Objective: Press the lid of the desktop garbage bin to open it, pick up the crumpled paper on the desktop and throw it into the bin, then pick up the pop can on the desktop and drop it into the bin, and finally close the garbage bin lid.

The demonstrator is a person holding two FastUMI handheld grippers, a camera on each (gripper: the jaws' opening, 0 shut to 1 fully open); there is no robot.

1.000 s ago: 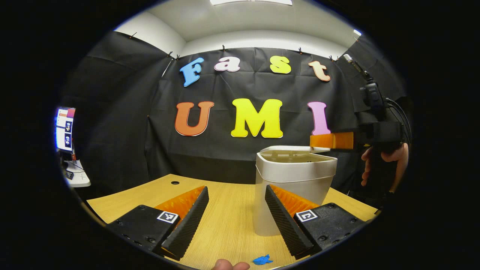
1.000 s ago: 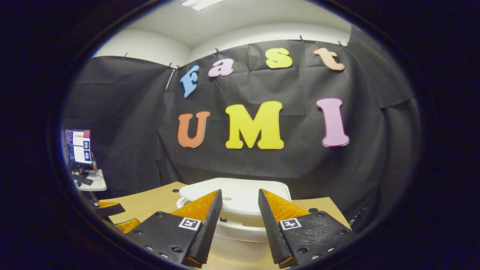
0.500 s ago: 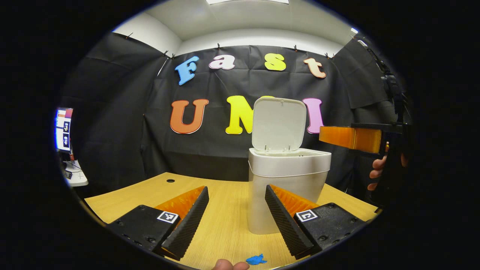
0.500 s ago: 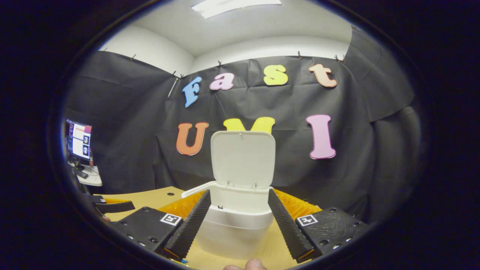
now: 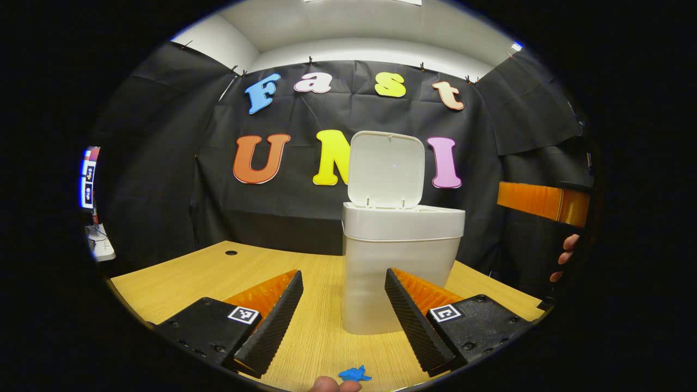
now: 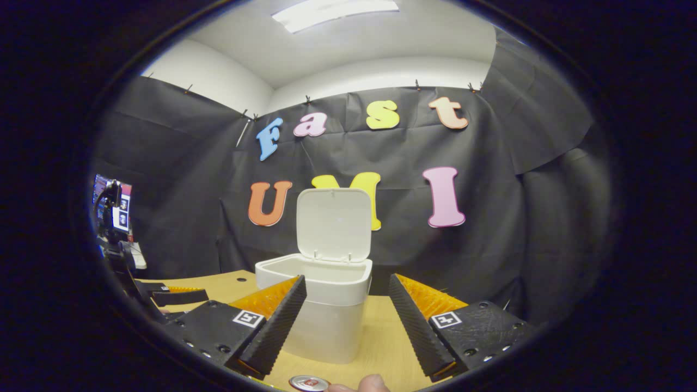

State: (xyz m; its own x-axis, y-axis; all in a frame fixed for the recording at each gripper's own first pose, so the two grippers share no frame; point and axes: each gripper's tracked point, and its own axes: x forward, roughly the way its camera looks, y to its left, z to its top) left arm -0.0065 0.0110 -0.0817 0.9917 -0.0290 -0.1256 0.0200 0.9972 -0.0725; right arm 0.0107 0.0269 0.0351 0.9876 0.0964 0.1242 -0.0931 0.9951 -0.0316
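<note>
Lid now sprung upright, bin open; paper pickup is likely next.

Nearest, the left gripper (image 5: pixel 337 318) hovers low over the surface (image 5: pixel 185 275), jaws wide apart and holding nothing, a crumpled blue paper (image 5: pixel 354 373) just below them. The right gripper (image 6: pixel 346 321) has drawn back from the bin, jaws likewise apart and empty, the pop can (image 6: pixel 309 383) top at its lower edge. Beyond, the white garbage bin (image 5: pixel 400 272) stands with its lid (image 5: pixel 386 169) raised where a second ago it was shut, so the pressing step looks done.
</note>
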